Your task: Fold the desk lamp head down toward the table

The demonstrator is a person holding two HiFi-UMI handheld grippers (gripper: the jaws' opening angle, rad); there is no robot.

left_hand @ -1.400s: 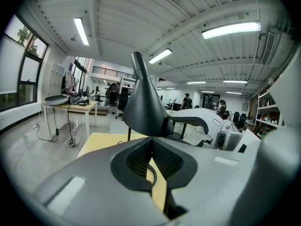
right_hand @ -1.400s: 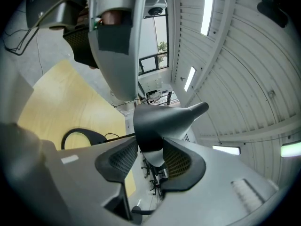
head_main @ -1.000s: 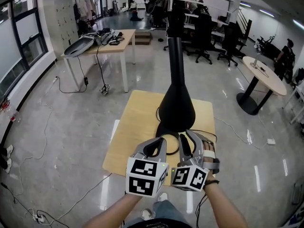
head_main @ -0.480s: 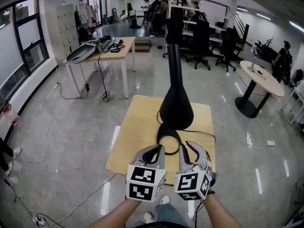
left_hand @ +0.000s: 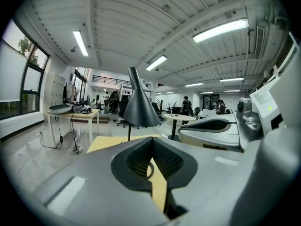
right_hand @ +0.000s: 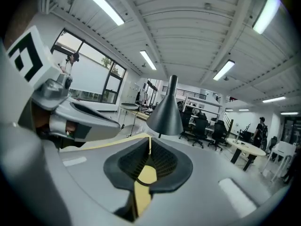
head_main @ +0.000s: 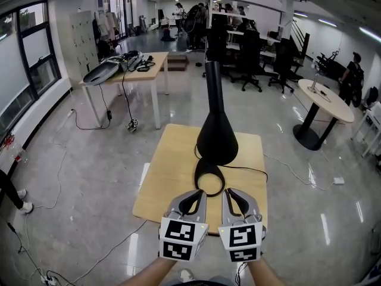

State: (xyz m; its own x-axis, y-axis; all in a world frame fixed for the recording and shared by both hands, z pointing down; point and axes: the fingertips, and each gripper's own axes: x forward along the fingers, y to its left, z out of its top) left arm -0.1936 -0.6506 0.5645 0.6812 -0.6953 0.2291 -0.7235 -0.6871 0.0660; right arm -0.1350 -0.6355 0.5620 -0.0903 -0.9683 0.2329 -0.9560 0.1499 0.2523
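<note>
A black desk lamp [head_main: 216,137] stands on a small wooden table [head_main: 171,162], with its cone-shaped head upright on a tall stem above a ring-shaped base [head_main: 209,180]. My left gripper [head_main: 197,194] and right gripper [head_main: 231,193] hover side by side over the table's near edge, short of the base and touching nothing. In the left gripper view the lamp [left_hand: 139,108] rises beyond the left gripper [left_hand: 152,142], whose jaws are together and empty. In the right gripper view the right gripper [right_hand: 150,143] is closing, its tips meet with nothing between them, and the lamp [right_hand: 165,113] stands ahead.
The lamp's cord [head_main: 250,169] runs off the table's right side. A long desk [head_main: 128,64] stands at the back left and a round table [head_main: 324,95] at the right. Office chairs [head_main: 255,47] and people are far behind. Cables lie on the floor [head_main: 65,177].
Both grippers have drawn back from the lamp's base toward the table's near edge. The right gripper has rolled upright and its jaws have come together.
</note>
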